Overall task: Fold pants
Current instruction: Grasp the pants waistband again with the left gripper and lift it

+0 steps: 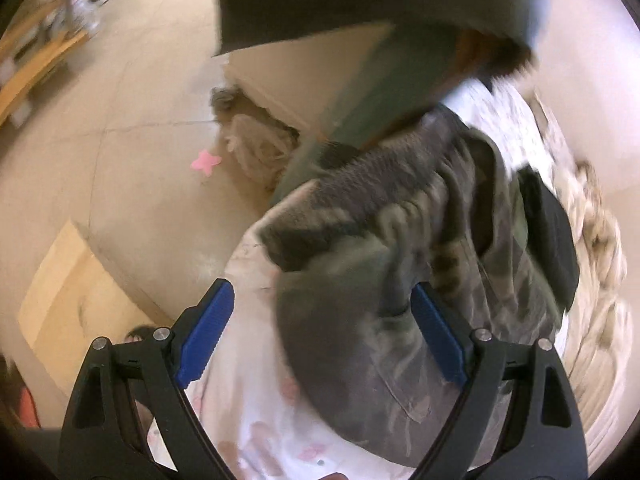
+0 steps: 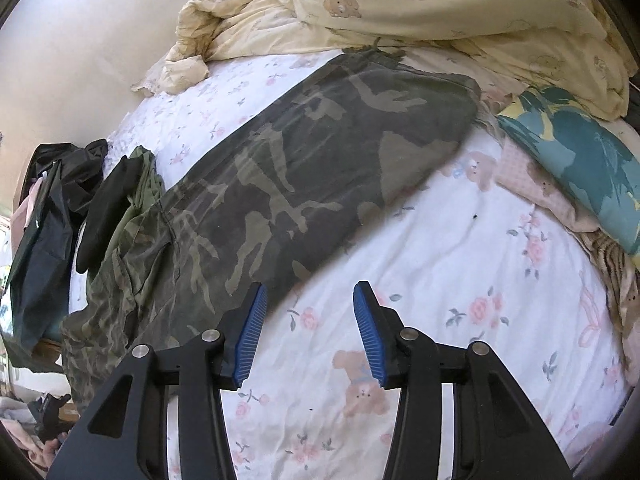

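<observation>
While the camouflage pants (image 2: pixel 304 168) lay spread across the flower-printed bed sheet (image 2: pixel 460 280), both grippers hung over the bed with nothing held. In the right wrist view, reading from nine o'clock, a heap of dark clothes (image 2: pixel 48 216) sat at the bed's edge, with a black garment (image 2: pixel 108 216) and an olive one (image 2: pixel 140 196) just beside the pants' rumpled waist end. From there the pants ran up toward one o'clock, the legs lying flat, their far end near a cream bear-print quilt (image 2: pixel 400 4) bunched at twelve o'clock. A teal leaf-print pillow (image 2: pixel 580 160) lay at three o'clock. The right gripper (image 2: pixel 310 334) stood at six o'clock, its jaws partly apart and empty, the left blue pad (image 2: pixel 250 336) over the pants' lower edge, the right one over bare sheet.

In the blurred left wrist view, a pink star shape (image 1: pixel 206 162) lay on the floor at nine o'clock. The left gripper (image 1: pixel 320 332) had its jaws spread wide, empty, above the pants' bunched cloth (image 1: pixel 380 260). A person's dark sleeve (image 1: pixel 360 0) crossed at twelve o'clock.
</observation>
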